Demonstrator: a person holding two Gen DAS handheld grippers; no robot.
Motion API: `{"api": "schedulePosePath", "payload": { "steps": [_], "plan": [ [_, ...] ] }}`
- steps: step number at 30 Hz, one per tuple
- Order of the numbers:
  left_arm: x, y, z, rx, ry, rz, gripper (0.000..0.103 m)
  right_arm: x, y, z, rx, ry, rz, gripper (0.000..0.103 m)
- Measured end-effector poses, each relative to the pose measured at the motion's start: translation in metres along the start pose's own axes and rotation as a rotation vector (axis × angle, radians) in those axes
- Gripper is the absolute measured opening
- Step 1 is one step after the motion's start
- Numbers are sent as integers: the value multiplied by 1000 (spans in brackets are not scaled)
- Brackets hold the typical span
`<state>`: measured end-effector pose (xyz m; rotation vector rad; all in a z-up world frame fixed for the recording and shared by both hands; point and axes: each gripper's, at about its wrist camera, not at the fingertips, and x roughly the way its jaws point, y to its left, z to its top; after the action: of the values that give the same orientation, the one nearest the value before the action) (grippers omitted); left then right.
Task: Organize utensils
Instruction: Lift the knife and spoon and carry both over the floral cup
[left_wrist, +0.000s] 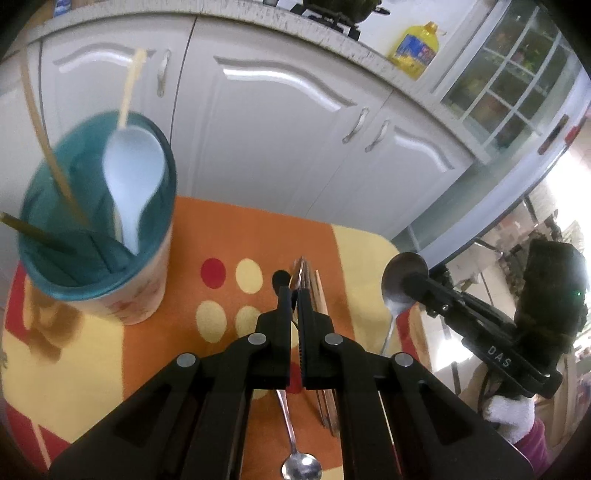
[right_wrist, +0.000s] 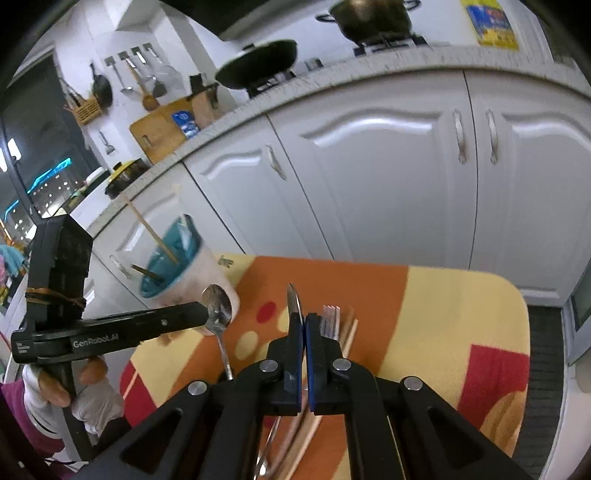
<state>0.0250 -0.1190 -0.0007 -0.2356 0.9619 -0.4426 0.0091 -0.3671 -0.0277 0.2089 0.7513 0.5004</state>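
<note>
Left tongs: pressed together on a slim steel spoon, gripped near the bowl, with the handle hanging down

Right tongs: pinching a second steel spoon; from their own camera it shows edge-on between the pads, bowl end up

Holder: a white cup with a teal inside stands ahead and to the left of the left tongs; in it are a white plastic spoon and pale wooden chopsticks that lean out over the rim

Surface: a worktop under an orange, yellow and red patterned cloth with round dots; both tongs hang above it

Loose pieces: steel forks and thin wooden sticks lie on the cloth just under and ahead of the right tongs; one more small steel spoon lies below the left tongs, bowl toward the camera

Behind: white cupboard doors with curved metal handles run straight ahead of both tongs, topped by a speckled kitchen ledge

On the ledge: a yellow oil bottle far right of the left tongs, a black wok, a dark pot on a burner and a wooden cutting board

Wall: hanging ladles and turners, far left of the right tongs
</note>
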Motion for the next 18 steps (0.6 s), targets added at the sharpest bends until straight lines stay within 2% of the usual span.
{"api": "schedulePosePath", "payload": {
  "steps": [11,18],
  "plan": [
    [-60,7,1,10,-91,0,1,-19,45,22,-73,-41,17,1],
    [-111,21,19,5,-173,8,1,-27,71,41,-116,-66,42,1]
  ]
}}
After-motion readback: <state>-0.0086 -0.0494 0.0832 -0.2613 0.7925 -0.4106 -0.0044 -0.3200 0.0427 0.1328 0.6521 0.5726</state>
